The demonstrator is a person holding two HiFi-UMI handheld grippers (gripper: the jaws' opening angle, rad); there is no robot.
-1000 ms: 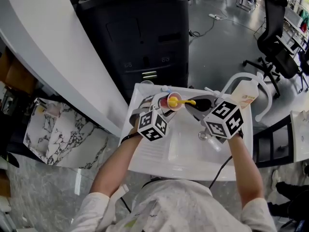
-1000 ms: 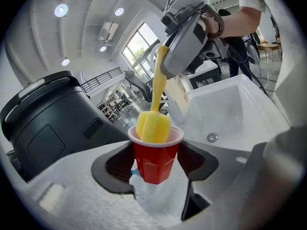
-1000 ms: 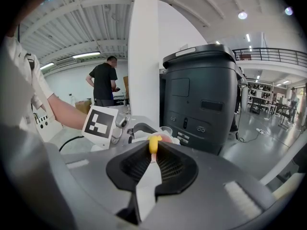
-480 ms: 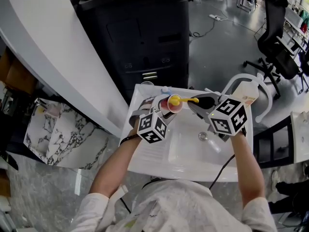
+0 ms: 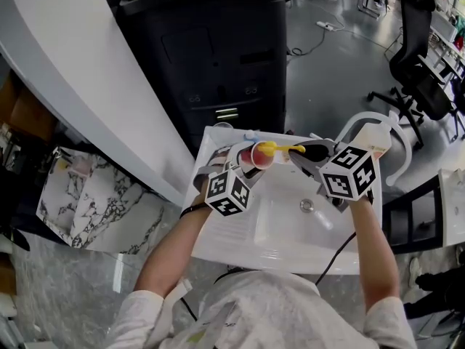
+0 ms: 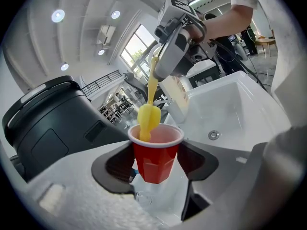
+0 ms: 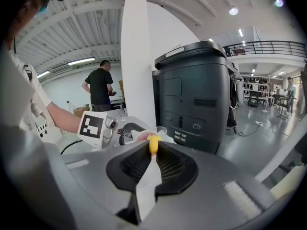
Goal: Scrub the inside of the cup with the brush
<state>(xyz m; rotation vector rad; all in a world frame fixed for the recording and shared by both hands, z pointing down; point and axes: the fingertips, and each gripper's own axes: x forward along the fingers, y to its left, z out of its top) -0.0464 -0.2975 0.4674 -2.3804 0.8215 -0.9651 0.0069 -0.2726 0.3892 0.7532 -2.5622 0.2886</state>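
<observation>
A red cup (image 6: 156,150) with a pale inside is clamped between the jaws of my left gripper (image 6: 156,159); in the head view the red cup (image 5: 252,155) is held over the back of the white sink (image 5: 283,227), tipped toward the right. My right gripper (image 5: 311,153) is shut on the handle of a yellow brush (image 5: 280,149). The yellow brush head (image 6: 148,120) sits partly inside the cup's mouth, against its near left rim. In the right gripper view only the end of the yellow brush handle (image 7: 153,143) shows between the jaws of my right gripper (image 7: 153,150).
A soap bottle (image 5: 369,145) and a white curved faucet (image 5: 393,133) stand at the sink's back right. The drain (image 5: 306,206) lies in the basin. A black bin (image 5: 207,49) stands behind the sink, a white counter (image 5: 65,71) to the left, office chairs (image 5: 418,64) far right.
My right gripper has risen and moved back toward the cup, and the brush handle now lies flatter. The cup in my left gripper has tipped slightly more to the right.
</observation>
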